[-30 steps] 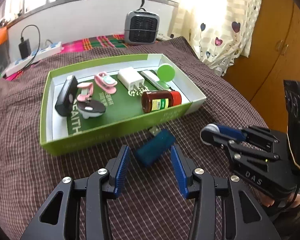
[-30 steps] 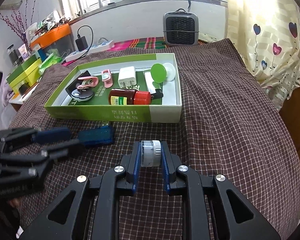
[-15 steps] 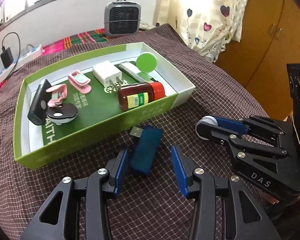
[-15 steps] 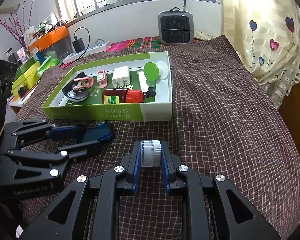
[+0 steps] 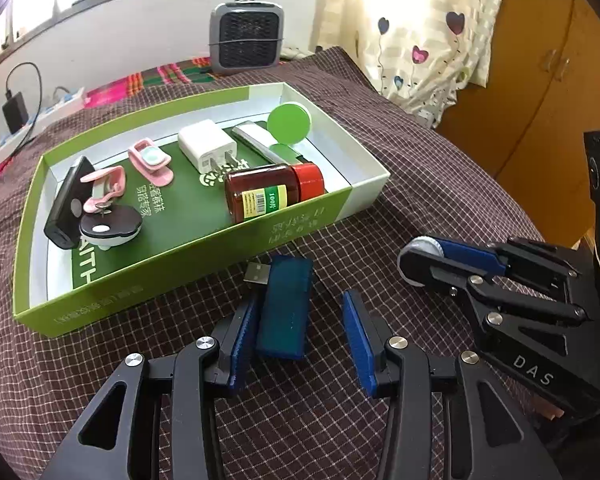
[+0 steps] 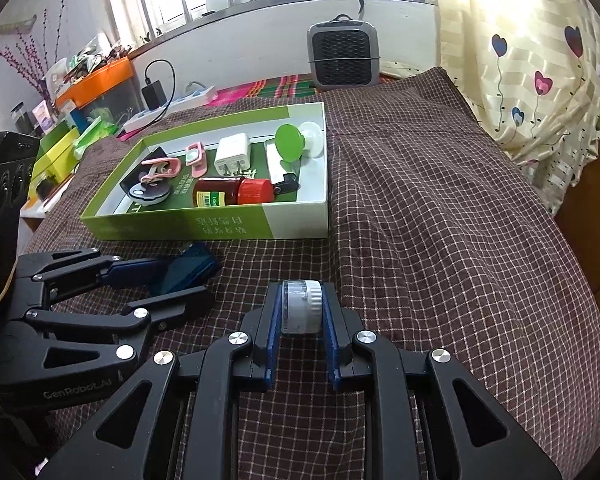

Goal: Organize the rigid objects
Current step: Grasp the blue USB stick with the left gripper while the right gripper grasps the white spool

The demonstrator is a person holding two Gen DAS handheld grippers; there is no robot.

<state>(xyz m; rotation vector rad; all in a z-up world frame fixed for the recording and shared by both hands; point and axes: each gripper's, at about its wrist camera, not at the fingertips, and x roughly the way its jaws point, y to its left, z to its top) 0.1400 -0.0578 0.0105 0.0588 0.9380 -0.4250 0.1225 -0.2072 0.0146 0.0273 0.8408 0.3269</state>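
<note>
Two claws busy: left claw released w/ jaws closing round dark-blue rectangular plastic USB stick on checked surface; centre it first. Right claw grasping small white-capped clear jar.

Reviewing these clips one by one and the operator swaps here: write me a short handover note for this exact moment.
Left gripper: open, its jaws have just been closing a little around the blue USB stick on the checked cloth; one pad touches, no grip yet.
Right gripper: shut on a small white jar, held low near the cloth.
Done: bottle, charger, clips and more lie in the green box.
Left: grip the stick, put stick and jar in the box.
</note>
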